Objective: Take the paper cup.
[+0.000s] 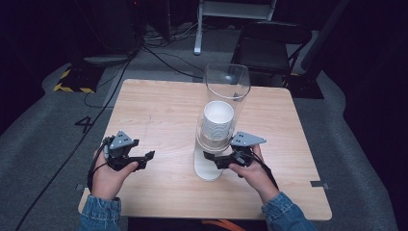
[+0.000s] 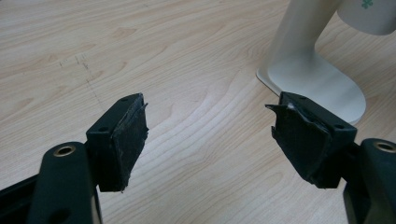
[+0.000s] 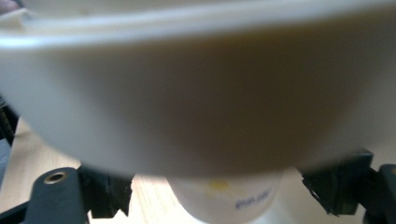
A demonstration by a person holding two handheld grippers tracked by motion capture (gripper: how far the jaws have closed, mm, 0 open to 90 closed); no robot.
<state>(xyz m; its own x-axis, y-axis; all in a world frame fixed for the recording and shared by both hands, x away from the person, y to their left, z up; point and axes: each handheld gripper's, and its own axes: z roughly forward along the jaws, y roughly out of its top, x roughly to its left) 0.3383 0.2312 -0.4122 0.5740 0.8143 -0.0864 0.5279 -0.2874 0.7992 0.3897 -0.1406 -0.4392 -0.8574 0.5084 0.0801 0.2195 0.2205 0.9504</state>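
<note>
A clear cup dispenser (image 1: 219, 125) stood mid-table (image 1: 159, 106), paper cups (image 1: 217, 120) stacked inside. The right tongs (image 1: 217, 160) sat spread either side of the bottom cup (image 3: 224, 200), seemingly to pull it free. The left tongs (image 2: 210, 135) waited open and empty nearby.

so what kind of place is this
Probably a lab or recording studio rather than a home: dark surroundings, loose cables on grey carpet, hazard tape, and a lone wooden table holding a cup dispenser.

Table (image 1: 159, 106) evenly lit amid dark surroundings; white dispenser (image 3: 196, 93) close-up badly blurred.
</note>
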